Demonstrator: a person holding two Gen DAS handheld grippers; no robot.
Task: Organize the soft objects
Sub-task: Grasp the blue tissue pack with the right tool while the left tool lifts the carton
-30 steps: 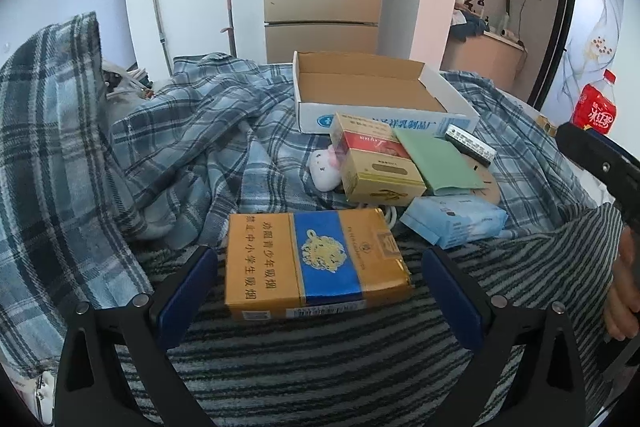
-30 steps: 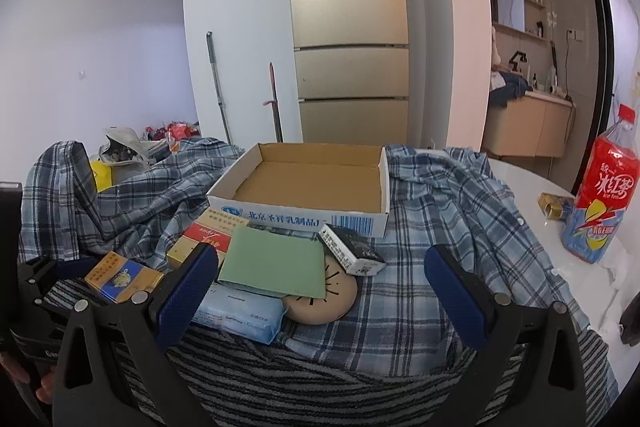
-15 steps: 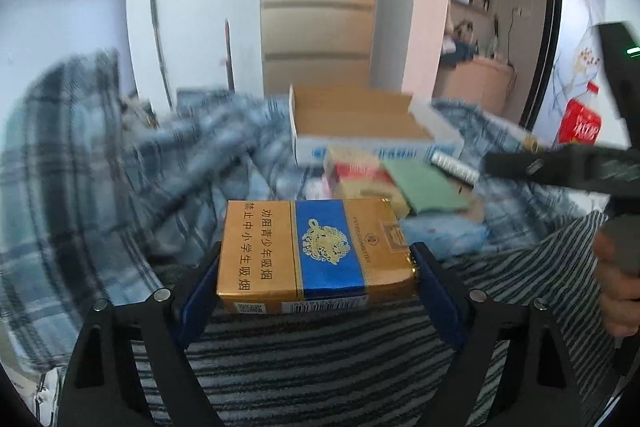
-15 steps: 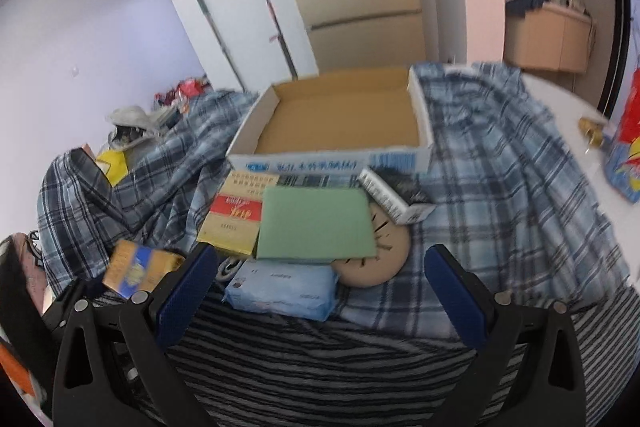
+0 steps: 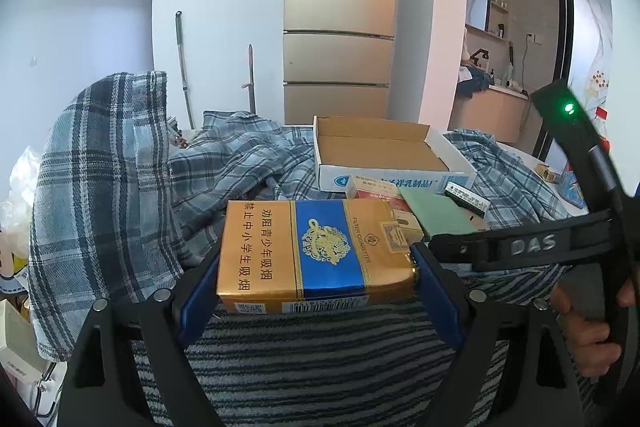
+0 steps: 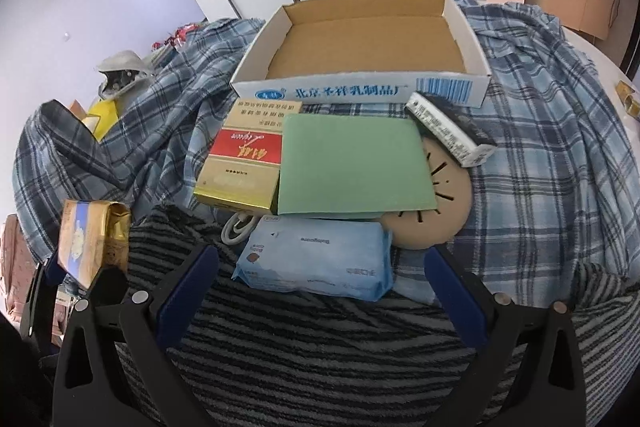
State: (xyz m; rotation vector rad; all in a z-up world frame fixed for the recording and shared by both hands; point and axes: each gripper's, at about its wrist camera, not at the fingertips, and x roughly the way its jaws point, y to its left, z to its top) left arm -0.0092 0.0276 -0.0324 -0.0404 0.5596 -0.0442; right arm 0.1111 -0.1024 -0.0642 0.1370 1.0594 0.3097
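Gold pack [image 5: 316, 255] clenched in left tool [image 5: 318, 291]; right tool [image 6: 320, 291] spread above wipes [image 6: 316, 259].

The right gripper's body [image 5: 520, 247] crossed the left wrist view and hid the near edge of the green pad [image 5: 438, 215] and most of the round tan disc [image 5: 478, 223] beneath it. The gold and blue cigarette pack [image 5: 316, 255] covered the near part of the red and gold box [image 5: 376, 193]. In the right wrist view the same green pad [image 6: 352, 167] lay over the disc's [image 6: 436, 223] left half, and a white cable [image 6: 238, 227] showed only as a loop from under the box. A red bottle [image 5: 602, 119] at far right was mostly hidden behind the right gripper. The small print on the black and white pack [image 6: 448, 131] was too fine to read.
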